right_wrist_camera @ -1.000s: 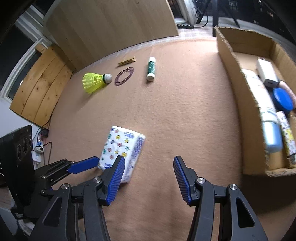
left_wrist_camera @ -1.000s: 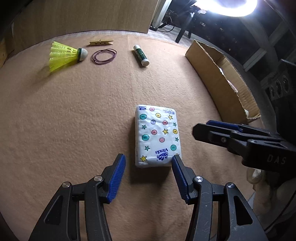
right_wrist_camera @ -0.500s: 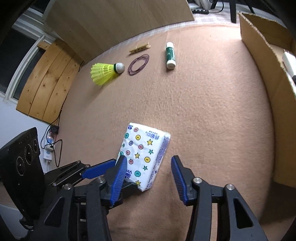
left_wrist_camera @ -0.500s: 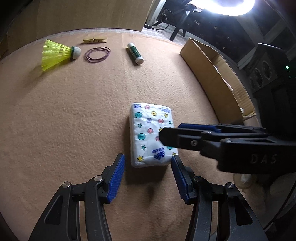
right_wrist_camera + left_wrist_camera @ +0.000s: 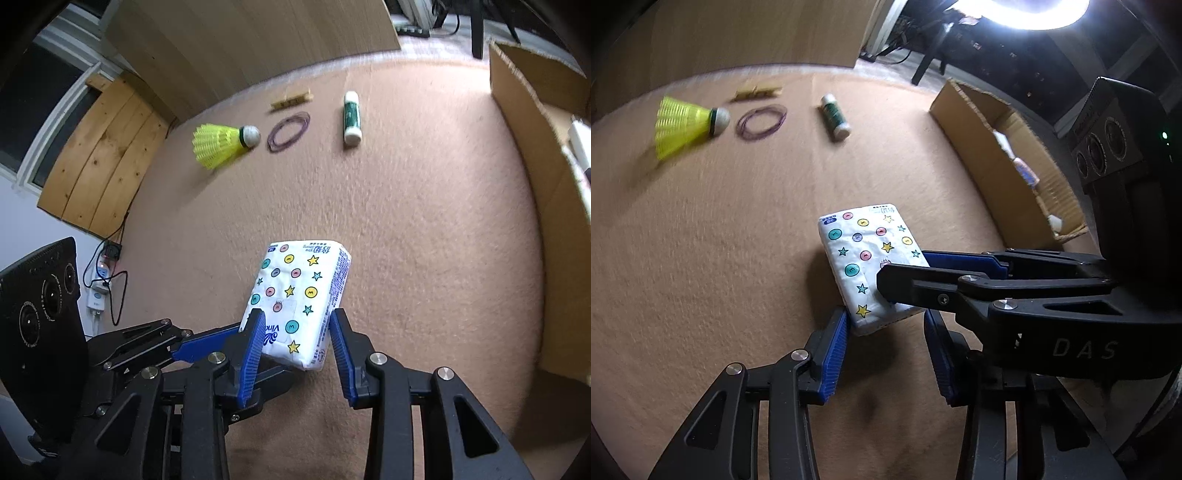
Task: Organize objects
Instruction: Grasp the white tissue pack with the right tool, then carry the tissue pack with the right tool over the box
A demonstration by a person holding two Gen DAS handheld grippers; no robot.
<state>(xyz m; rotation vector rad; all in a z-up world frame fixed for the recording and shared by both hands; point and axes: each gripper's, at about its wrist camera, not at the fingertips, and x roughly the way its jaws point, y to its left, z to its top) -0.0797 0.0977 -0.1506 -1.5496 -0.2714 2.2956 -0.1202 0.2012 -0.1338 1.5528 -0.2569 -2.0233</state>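
Observation:
A white tissue pack (image 5: 868,258) printed with coloured buttons and stars is tilted up off the tan felt. My right gripper (image 5: 295,354) is shut on the tissue pack (image 5: 299,295), one pad on each long side of its near end. In the left wrist view the right gripper (image 5: 912,273) crosses in from the right over the pack. My left gripper (image 5: 886,350) is open just behind the pack's near end, its left pad close to the pack's corner.
A yellow shuttlecock (image 5: 221,142), a purple rubber band (image 5: 288,127), a wooden clothespin (image 5: 291,99) and a green glue stick (image 5: 351,118) lie in a row at the far side. An open cardboard box (image 5: 1004,155) with several items stands at the right.
My right gripper moved left over the tissue pack, closed on its sides and tipped it up off the felt. My left gripper stayed open behind it.

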